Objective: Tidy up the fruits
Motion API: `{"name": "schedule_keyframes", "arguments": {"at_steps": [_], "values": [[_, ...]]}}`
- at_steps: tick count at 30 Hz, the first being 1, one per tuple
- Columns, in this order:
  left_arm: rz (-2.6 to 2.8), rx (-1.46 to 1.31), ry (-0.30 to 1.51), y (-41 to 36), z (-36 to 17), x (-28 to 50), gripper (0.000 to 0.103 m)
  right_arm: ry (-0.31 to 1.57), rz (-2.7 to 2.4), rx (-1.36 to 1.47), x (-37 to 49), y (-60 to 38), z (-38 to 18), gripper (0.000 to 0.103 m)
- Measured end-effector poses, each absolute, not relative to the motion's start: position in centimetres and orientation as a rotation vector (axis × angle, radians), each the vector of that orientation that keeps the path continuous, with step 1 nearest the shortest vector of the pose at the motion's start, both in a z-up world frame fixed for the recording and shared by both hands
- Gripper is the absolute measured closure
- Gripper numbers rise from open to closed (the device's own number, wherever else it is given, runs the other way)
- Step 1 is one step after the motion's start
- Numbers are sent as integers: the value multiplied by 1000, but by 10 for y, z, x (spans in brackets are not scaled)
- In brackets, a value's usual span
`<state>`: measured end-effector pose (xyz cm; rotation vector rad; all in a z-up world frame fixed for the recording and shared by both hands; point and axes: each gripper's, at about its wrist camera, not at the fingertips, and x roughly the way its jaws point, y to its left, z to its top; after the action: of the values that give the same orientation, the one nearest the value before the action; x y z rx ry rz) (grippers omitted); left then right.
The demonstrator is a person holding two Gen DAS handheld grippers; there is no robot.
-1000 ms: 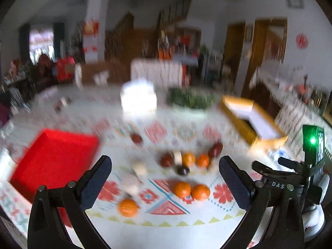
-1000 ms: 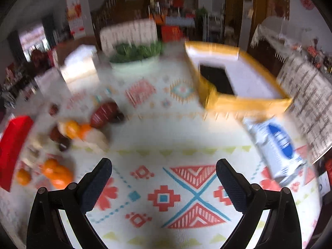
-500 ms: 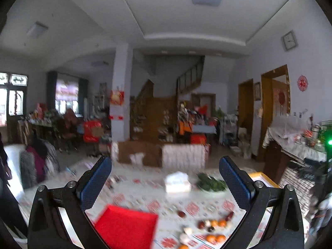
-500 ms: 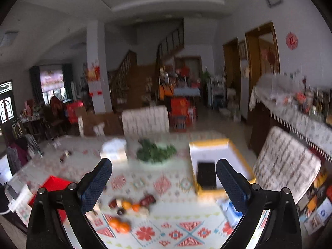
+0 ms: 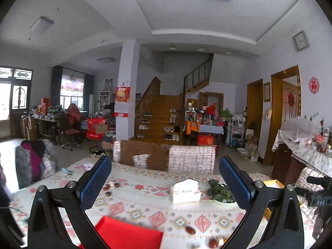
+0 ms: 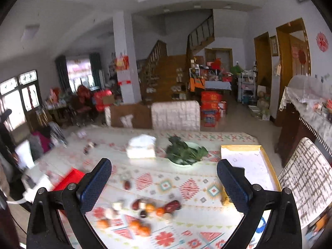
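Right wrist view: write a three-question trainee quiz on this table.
1. True or false: the right gripper holds an orange.
2. What lies in the bowl? A) greens B) dates C) tissues
3. Fill in: the yellow tray sits to the ____ of the bowl.

Key: 1 false, its jaws are open and empty. 2 A. 3 right.

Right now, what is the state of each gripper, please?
Left gripper: open, holding nothing.
Right gripper: open, holding nothing.
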<state>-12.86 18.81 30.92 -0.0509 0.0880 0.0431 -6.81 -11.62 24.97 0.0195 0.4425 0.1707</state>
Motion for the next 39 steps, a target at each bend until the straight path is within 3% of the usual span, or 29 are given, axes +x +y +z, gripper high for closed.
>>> {"name": "schedule_keyframes", "arguments": {"at_steps": [6, 13, 22, 31, 34, 39], "values": [[37, -113, 125, 179, 280, -24, 0, 551, 220, 34, 26, -134, 199, 0], [51, -150, 276, 182, 284, 24, 0, 726, 252, 175, 75, -151, 180, 0], [14, -176, 222, 173, 271, -22, 0, 804, 242, 212, 44, -137, 146, 0], [-8, -104, 136, 164, 208, -127, 0, 588, 248, 121, -63, -122, 118, 0], [-35, -124, 214, 167, 208, -132, 0, 661, 289, 173, -83, -122, 110, 0], [-27, -99, 182, 158, 191, -112, 0, 602, 262, 156, -67, -130, 109, 0]]}}
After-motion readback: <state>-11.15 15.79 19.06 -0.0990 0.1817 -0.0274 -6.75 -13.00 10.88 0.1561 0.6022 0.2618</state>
